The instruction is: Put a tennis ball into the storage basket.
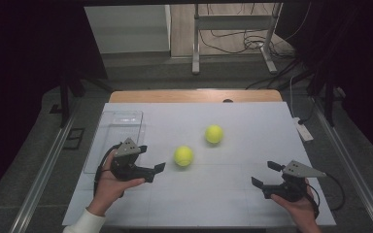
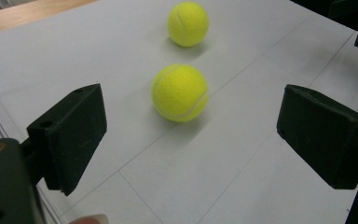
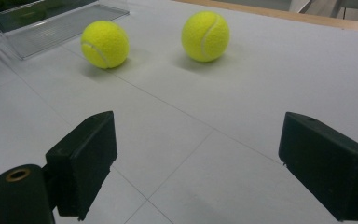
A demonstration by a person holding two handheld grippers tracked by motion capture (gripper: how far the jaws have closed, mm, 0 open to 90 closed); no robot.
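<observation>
While the white table (image 1: 233, 194) carries a clear tray (image 1: 119, 127) at its left, empty as far as can be seen, both tennis balls lie loose mid-table. Near ball (image 1: 183, 156) sits just ahead of the left gripper (image 1: 150, 162), fingers wide apart, holding nothing. Far ball (image 1: 214, 134) is untouched. Right gripper (image 1: 263, 173), fingers spread and empty, waits well apart. Nothing grasped yet; likely all left to do.

A white board (image 1: 233, 194) ruled with thin lines covers a wooden table (image 1: 194, 95), whose bare far edge catches the light. Beyond it, grey floor gives way to pale wood flooring (image 1: 223, 29), where a metal-legged stand (image 1: 233, 22) rises above loose cables (image 1: 233, 43). Black curtains (image 1: 24, 58) close off both sides, and metal rails (image 1: 43, 174) flank the table.
</observation>
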